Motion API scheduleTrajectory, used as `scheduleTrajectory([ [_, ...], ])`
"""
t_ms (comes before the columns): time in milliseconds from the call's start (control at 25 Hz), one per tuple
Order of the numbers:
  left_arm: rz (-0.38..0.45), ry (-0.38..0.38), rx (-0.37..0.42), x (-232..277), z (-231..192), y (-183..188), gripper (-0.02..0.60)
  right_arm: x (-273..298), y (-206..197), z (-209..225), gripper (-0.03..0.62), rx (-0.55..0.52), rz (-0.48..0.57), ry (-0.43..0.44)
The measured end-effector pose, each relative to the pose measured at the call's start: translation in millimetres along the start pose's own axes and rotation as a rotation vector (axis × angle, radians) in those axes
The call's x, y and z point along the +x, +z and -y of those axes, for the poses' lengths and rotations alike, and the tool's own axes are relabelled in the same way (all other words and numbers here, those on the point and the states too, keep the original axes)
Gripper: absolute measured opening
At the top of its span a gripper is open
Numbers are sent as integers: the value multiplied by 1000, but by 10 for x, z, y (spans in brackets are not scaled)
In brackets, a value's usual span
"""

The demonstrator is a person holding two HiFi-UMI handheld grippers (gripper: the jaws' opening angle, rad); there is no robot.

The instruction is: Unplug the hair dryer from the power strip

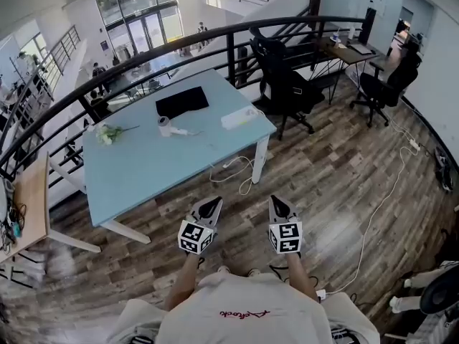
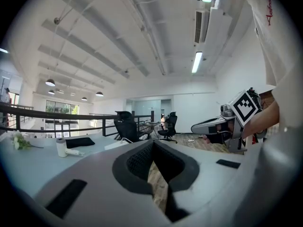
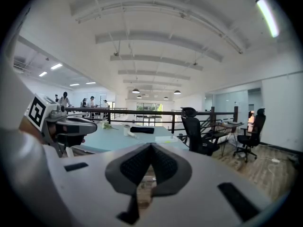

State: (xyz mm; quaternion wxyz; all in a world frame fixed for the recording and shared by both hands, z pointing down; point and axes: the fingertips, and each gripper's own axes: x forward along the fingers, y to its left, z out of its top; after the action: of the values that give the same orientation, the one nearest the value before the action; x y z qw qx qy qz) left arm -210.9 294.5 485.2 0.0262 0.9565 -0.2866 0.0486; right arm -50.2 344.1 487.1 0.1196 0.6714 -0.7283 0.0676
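Head view: stands well back from the light-blue desk (image 1: 143, 170), forearms bent forward, holding left gripper (image 1: 214, 201) and right gripper (image 1: 275, 201) side by side, tips aimed at the desk, open wood floor (image 1: 337, 170) between. Shows the white hair dryer (image 1: 169, 127) mid-desk, handle stretching right toward the power strip (image 1: 240, 117) by the right edge; cable (image 1: 237, 172) dangling off the near edge.

Left gripper view: looks nearly level, jaws clenched on nothing, hair dryer far left on the desk.

Right gripper view: jaws likewise pressed together, empty; desk ahead, office chair (image 3: 196, 134) beside its right end.
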Motion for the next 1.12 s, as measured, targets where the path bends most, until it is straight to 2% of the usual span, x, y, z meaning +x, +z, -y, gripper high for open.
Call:
scheduleTrajectory([
  [320,-5,-2,6,199,130,18,6,-43,-20,187,15,26,21,16],
  [920,-8,27,6,699,617,56,6,-89,-78,688,15,-2,29,97],
  [1120,-12,32,8,810,630,46,6,-35,-109,771,15,-2,23,113],
])
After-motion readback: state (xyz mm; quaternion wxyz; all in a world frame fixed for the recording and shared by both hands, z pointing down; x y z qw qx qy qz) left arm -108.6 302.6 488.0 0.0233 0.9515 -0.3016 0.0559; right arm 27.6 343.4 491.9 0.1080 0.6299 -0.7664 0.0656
